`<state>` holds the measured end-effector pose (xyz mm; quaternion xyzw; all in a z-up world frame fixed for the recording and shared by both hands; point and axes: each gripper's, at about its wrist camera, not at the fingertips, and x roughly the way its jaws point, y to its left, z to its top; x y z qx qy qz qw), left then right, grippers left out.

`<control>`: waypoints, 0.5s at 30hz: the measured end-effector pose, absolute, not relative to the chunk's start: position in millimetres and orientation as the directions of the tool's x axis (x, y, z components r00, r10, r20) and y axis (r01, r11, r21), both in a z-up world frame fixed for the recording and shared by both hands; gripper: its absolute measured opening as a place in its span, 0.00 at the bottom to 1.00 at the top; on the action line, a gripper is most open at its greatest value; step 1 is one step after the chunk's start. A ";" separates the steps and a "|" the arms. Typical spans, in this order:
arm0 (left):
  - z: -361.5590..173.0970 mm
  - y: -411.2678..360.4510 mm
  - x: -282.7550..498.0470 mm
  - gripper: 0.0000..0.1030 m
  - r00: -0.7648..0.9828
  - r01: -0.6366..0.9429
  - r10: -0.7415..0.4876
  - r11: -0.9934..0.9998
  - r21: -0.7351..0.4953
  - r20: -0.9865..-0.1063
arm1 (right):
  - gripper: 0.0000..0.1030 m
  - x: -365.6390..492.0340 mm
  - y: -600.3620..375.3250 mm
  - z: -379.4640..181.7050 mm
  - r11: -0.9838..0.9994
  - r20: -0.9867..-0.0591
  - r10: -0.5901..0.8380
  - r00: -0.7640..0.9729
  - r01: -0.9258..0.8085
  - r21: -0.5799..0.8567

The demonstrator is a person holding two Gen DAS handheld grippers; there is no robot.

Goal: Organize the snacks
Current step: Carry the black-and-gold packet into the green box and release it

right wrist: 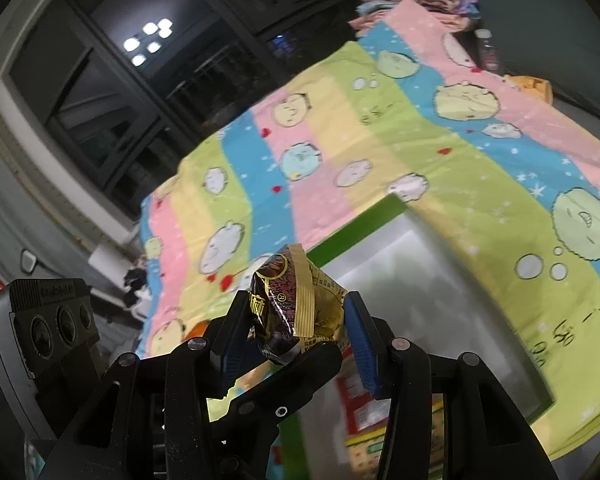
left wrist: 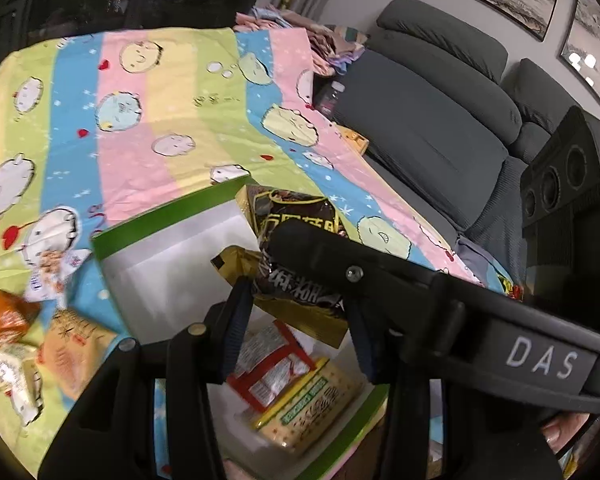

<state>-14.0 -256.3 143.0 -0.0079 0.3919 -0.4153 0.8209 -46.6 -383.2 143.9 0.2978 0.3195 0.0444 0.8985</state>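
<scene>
From the left wrist camera, the left gripper (left wrist: 296,316) has its blue-padded jaws clamped on the lower part of a black-and-gold snack packet (left wrist: 296,248), held above a white box with green edges (left wrist: 168,220) that sits on a striped cartoon-print sheet (left wrist: 148,120). The right gripper (left wrist: 300,240) reaches in across the frame from the right and meets the same packet higher up; its arm bears the white letters "DAS". The packet carries large light Chinese characters that are too distorted to read. Inside the box lie a red-and-white packet (left wrist: 272,360) and a yellow cracker pack with a green label (left wrist: 316,404), its print blurred. On the sheet to the left of the box lie an orange packet (left wrist: 4,316), a pale orange packet (left wrist: 76,348) and a white wrapper (left wrist: 16,380). A grey sofa (left wrist: 432,128) stands beyond the sheet. From the right wrist camera, the right gripper (right wrist: 296,316) is clenched on the crumpled top of the black-and-gold packet (right wrist: 292,300), where a circled "R" mark and gold characters show. Below it, the white box (right wrist: 432,264) appears blurred, with the red and yellow packs partly visible between the fingers.
</scene>
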 end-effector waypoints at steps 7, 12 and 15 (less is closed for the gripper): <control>115.1 -283.2 -0.6 0.44 0.267 0.685 -0.667 0.639 -0.349 -0.696 | 0.48 -40.6 -405.5 111.6 0.791 -0.588 0.257 0.767 0.183 0.584; 100.1 -292.5 4.9 0.44 0.230 0.681 -0.653 0.638 -0.360 -0.722 | 0.48 -33.9 -415.5 94.9 0.769 -0.609 0.262 0.749 0.219 0.600; 92.4 -296.0 6.7 0.44 0.213 0.673 -0.643 0.642 -0.366 -0.736 | 0.48 -31.0 -418.8 86.7 0.761 -0.627 0.262 0.734 0.243 0.602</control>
